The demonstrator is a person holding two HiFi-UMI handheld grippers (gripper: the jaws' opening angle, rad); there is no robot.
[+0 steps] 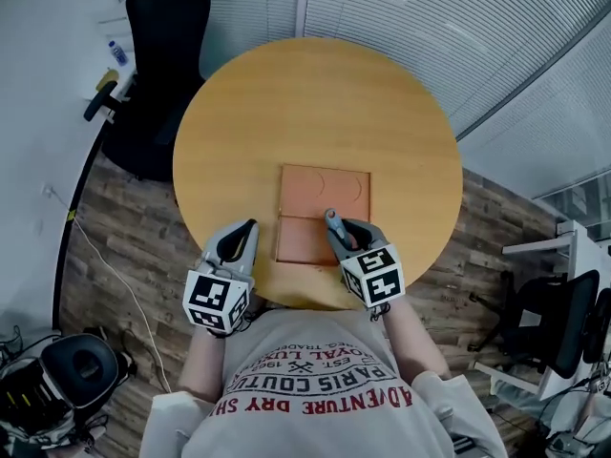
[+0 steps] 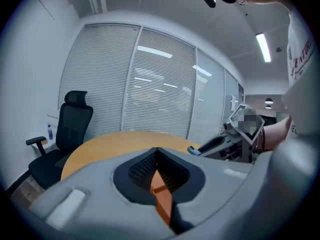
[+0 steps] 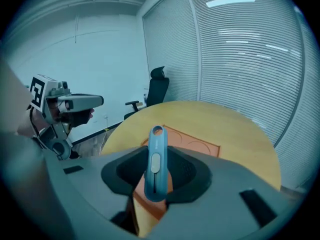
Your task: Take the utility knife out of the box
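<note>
An orange box (image 1: 325, 215) lies opened flat on the near half of the round wooden table (image 1: 315, 103). My right gripper (image 1: 342, 232) hangs over the box's near right corner, shut on a blue-grey utility knife (image 3: 155, 144). The knife stands up between the pads with its hole end pointing away from me, and the box (image 3: 192, 141) lies below and beyond it. My left gripper (image 1: 243, 237) hovers at the table's near edge, just left of the box, with its jaws closed together and nothing between them. In the left gripper view a strip of the box (image 2: 162, 196) shows below the tips.
A black office chair (image 1: 162, 55) stands at the table's far left, beside a shelf with a bottle (image 1: 116, 52). Glass walls with blinds (image 1: 458, 27) run behind the table. A second chair (image 1: 558, 318) and white shelving stand at the right. A cable (image 1: 105, 275) trails over the wooden floor.
</note>
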